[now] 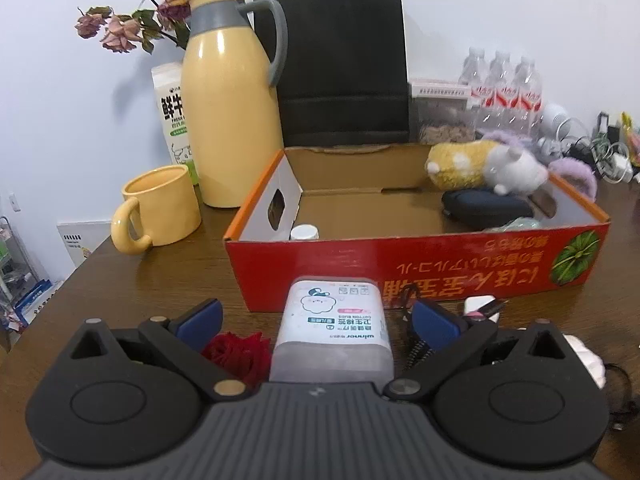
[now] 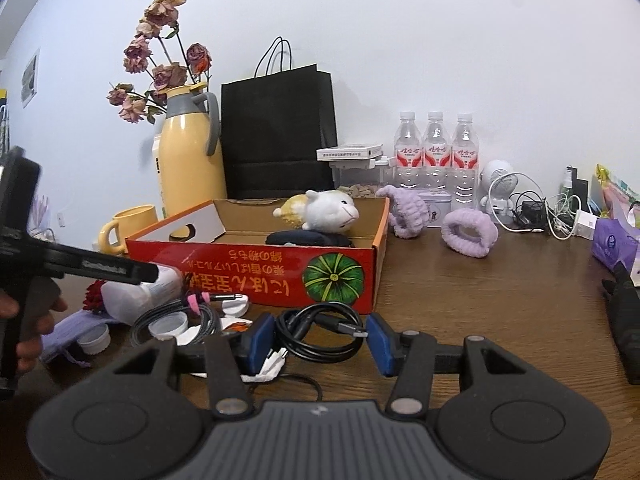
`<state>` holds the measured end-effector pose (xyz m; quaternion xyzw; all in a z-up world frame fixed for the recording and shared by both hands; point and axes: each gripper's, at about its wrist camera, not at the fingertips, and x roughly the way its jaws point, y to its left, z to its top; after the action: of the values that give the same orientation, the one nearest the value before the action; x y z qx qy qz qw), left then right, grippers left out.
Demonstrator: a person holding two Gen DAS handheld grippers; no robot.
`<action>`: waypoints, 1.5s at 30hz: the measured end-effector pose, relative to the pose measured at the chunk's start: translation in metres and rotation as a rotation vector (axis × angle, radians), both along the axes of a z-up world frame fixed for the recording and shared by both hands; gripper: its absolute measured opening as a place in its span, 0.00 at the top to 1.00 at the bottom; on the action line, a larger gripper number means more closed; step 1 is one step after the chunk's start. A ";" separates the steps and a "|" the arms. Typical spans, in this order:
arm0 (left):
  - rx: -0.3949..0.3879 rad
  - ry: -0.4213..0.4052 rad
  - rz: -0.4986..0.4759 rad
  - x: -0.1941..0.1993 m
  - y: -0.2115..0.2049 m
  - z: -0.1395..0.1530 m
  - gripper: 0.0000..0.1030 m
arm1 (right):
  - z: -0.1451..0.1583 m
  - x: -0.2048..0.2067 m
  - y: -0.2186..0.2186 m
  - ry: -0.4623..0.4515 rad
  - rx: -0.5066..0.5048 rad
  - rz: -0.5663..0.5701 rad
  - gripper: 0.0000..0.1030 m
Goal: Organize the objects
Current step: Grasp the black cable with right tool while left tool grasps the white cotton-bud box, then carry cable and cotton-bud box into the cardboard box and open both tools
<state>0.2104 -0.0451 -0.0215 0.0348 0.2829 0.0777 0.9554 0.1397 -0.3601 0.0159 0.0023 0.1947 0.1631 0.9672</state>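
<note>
A red cardboard box [image 1: 420,264] stands open on the wooden table; it also shows in the right wrist view [image 2: 256,272]. Inside lie a plush toy [image 1: 488,164], a dark pouch [image 1: 486,204] and a small white-capped bottle [image 1: 304,233]. My left gripper [image 1: 318,320] is open, its blue pads on either side of a cotton bud box [image 1: 334,328] without touching it. My right gripper [image 2: 320,342] is open around a coiled black cable [image 2: 320,332] lying in front of the box.
A yellow mug [image 1: 160,210], yellow thermos [image 1: 232,112], milk carton and black paper bag [image 1: 340,64] stand behind the box. A red fabric flower [image 1: 238,354] lies by my left gripper. Purple headbands [image 2: 470,232], water bottles [image 2: 436,156], lids and cables clutter the right wrist view.
</note>
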 end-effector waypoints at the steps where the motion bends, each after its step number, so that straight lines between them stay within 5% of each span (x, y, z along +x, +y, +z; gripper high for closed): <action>1: 0.001 0.006 0.002 0.003 0.000 -0.002 0.00 | 0.000 0.000 0.000 -0.002 -0.003 -0.005 0.52; 4: -0.002 0.019 0.010 0.010 0.001 -0.008 0.00 | -0.002 0.003 0.001 0.000 -0.008 -0.011 0.52; 15: -0.060 0.089 -0.035 0.023 0.008 -0.019 0.35 | -0.007 0.010 0.012 -0.003 -0.046 -0.013 0.52; 29: -0.106 -0.029 -0.058 -0.002 0.010 -0.002 0.35 | -0.007 0.007 0.024 -0.040 -0.060 -0.023 0.52; 45: -0.124 -0.232 -0.115 -0.020 0.011 0.067 0.35 | 0.035 0.031 0.074 -0.154 -0.035 0.051 0.52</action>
<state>0.1901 -0.0339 0.0451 -0.0175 0.1726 0.0085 0.9848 0.1706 -0.2858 0.0508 -0.0321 0.1225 0.1840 0.9747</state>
